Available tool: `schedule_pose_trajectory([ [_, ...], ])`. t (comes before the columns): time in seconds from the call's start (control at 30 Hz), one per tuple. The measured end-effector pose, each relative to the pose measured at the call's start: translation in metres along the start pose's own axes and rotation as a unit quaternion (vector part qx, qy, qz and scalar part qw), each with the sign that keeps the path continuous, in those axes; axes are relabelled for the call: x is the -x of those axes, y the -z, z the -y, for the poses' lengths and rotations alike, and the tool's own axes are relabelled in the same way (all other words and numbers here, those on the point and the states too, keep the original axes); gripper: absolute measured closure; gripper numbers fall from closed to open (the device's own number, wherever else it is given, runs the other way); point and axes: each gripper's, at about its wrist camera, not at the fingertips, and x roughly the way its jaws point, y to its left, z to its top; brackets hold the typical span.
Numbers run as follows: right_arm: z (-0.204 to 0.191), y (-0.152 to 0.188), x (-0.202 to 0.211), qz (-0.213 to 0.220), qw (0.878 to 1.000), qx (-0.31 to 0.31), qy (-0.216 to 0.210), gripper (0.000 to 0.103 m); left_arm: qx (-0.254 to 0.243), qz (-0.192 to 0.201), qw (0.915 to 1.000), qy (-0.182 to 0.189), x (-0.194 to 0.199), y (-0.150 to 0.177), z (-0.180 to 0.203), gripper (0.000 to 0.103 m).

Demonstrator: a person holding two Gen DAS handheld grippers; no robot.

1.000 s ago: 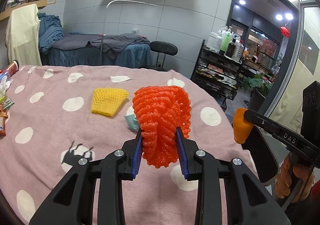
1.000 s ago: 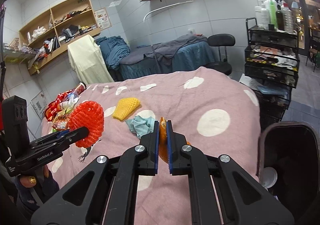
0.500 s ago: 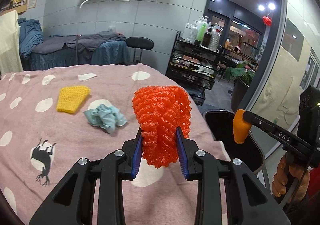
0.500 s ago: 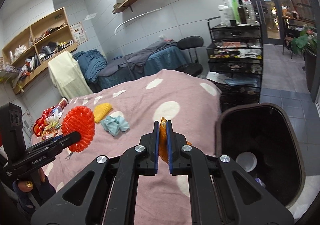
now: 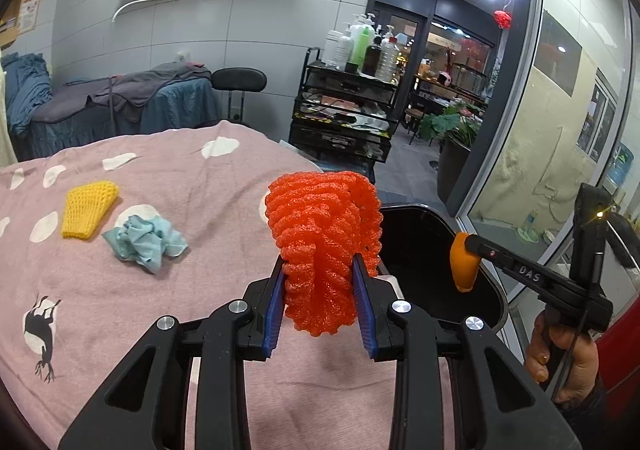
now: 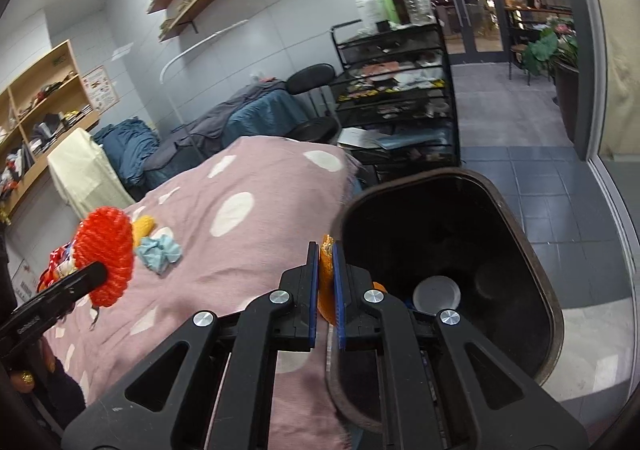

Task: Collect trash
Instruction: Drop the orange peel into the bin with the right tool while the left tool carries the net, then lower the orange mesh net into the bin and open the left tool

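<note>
While the left tongs (image 5: pixel 319 304) clamp the red foam net (image 5: pixel 324 246) and the right tongs (image 6: pixel 325 292) pinch orange peel (image 6: pixel 326 282), release only above the bin (image 6: pixel 536 262).

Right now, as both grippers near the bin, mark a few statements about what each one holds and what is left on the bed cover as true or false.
1. The left gripper is shut on the red foam net. True.
2. The right gripper is open and holds nothing. False: it pinches an orange peel.
3. The black bin is empty. False: a white lid-like disc lies inside.
4. A yellow foam net and a crumpled blue tissue lie on the pink cover. True.
</note>
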Motion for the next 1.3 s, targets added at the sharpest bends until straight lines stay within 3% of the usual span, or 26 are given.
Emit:
schedule_pose_trajectory([
  [0.53,0.047,0.022,-0.046,-0.058,0.996,-0.048,0.048,0.092,-0.023,-0.02,0.9994,0.016,-0.021,-0.001,0.021,0.072],
  [0.6,0.048,0.025,-0.047,-0.057,0.996,-0.055,0.05,0.081,-0.027,-0.023,0.9992,0.019,-0.025,-0.001,0.023,0.072],
  [0.67,0.051,0.027,-0.044,-0.048,0.995,-0.062,0.056,0.042,-0.031,-0.028,0.9989,0.023,-0.03,-0.001,0.027,0.072],
  [0.97,0.055,0.026,-0.017,0.001,0.994,-0.063,0.093,0.023,-0.055,-0.049,0.996,0.05,-0.054,-0.008,0.053,0.072],
  [1.3,0.058,0.009,0.024,0.072,0.987,-0.049,0.138,0.016,-0.083,-0.091,0.9897,0.073,-0.088,-0.007,0.086,0.072],
])
